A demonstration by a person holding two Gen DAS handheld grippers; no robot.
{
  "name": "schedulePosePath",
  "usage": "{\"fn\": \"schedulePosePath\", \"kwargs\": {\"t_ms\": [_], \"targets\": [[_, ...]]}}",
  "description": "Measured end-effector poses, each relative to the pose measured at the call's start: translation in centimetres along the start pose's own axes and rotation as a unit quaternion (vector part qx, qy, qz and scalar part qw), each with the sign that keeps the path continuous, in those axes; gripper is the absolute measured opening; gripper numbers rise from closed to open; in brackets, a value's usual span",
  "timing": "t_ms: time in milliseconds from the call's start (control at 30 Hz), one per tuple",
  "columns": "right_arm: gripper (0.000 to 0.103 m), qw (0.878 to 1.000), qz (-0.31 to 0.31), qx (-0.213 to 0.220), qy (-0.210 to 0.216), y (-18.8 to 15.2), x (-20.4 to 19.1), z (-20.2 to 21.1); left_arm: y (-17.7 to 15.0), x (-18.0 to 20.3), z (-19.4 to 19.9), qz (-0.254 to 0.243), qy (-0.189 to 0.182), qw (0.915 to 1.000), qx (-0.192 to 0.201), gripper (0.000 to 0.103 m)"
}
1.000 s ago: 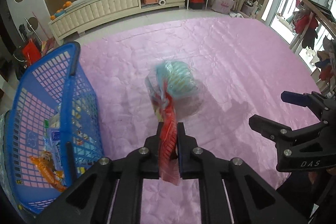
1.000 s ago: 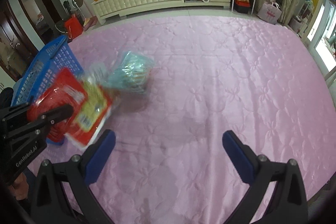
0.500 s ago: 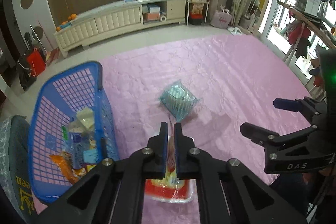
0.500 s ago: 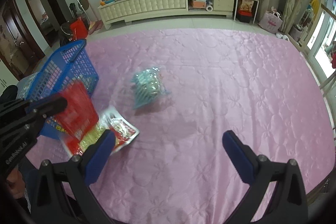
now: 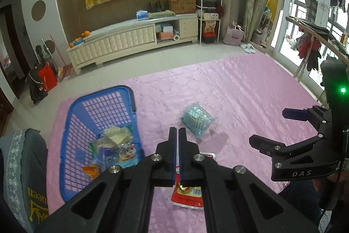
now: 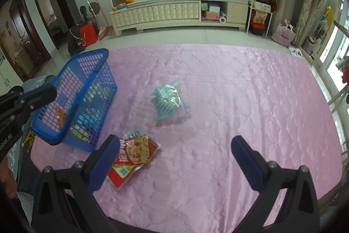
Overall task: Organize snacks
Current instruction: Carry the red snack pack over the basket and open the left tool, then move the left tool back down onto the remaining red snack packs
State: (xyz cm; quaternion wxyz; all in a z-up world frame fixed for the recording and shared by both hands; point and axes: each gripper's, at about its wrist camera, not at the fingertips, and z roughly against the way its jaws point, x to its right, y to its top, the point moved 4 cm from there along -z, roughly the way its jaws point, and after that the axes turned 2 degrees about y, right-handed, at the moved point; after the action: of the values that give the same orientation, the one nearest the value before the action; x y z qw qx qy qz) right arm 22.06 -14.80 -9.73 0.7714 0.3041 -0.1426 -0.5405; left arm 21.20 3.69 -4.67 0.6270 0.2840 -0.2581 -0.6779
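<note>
A red snack packet (image 6: 133, 156) lies flat on the pink cloth (image 6: 240, 102) beside the blue basket (image 6: 72, 102); in the left wrist view the red packet (image 5: 187, 193) shows under my fingers. My left gripper (image 5: 177, 134) is raised above it, jaws nearly together with nothing between them. A pale blue snack bag (image 6: 168, 99) lies mid-cloth, also in the left wrist view (image 5: 196, 119). The blue basket (image 5: 72, 115) holds several snacks. My right gripper (image 6: 174, 152) is wide open and empty, also in the left wrist view (image 5: 272, 128).
A cream cabinet (image 6: 174, 10) stands against the far wall beyond the tiled floor. A grey cushion (image 5: 24, 167) lies left of the basket. Shelves (image 5: 207, 12) and windows are at the right.
My left gripper let go of the red packet, which dropped onto the cloth beside the basket. Both grippers rose and pulled back. The blue bag stayed on the cloth.
</note>
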Motion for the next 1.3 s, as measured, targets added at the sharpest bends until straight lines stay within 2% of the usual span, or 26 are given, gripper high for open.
{"fn": "schedulePosePath", "kwargs": {"t_ms": [367, 500, 800, 1133, 1167, 1200, 1233, 1267, 1300], "targets": [[0.103, 1.0, 0.027, 0.006, 0.012, 0.8, -3.7, 0.4, 0.3, -3.9, 3.2, 0.018, 0.018, 0.9992, 0.03, 0.001], [0.103, 0.999, 0.038, 0.004, 0.016, 1.1, -5.1, 0.0, 0.5, -6.4, 3.7, 0.041, 0.027, 0.9981, 0.037, 0.001], [0.103, 0.998, 0.052, -0.004, 0.023, 1.5, -7.4, -1.2, -1.5, -10.3, 1.3, 0.072, 0.04, 0.9966, 0.001, 0.001], [0.103, 0.997, 0.066, -0.027, 0.022, 1.3, -9.0, -3.6, -3.7, -12.4, -1.6, 0.093, 0.036, 0.9944, -0.034, 0.002], [0.103, 0.997, 0.066, -0.027, 0.021, 1.3, -9.0, -3.7, -3.9, -12.6, -1.9, 0.093, 0.037, 0.9943, -0.037, 0.006], [0.103, 0.997, 0.066, -0.029, 0.021, 1.4, -9.1, -3.9, -4.0, -12.7, -2.1, 0.093, 0.038, 0.9941, -0.04, 0.016], [0.103, 0.997, 0.066, -0.03, 0.02, 1.4, -9.1, -4.1, -4.2, -12.8, -2.3, 0.094, 0.041, 0.9938, -0.044, 0.021], [0.103, 0.997, 0.065, -0.031, 0.02, 1.5, -9.2, -4.3, -4.4, -12.9, -2.4, 0.094, 0.041, 0.9936, -0.046, 0.035], [0.103, 0.997, 0.066, -0.033, 0.02, 1.5, -9.3, -4.4, -4.5, -12.9, -2.4, 0.094, 0.042, 0.9937, -0.046, 0.044]]}}
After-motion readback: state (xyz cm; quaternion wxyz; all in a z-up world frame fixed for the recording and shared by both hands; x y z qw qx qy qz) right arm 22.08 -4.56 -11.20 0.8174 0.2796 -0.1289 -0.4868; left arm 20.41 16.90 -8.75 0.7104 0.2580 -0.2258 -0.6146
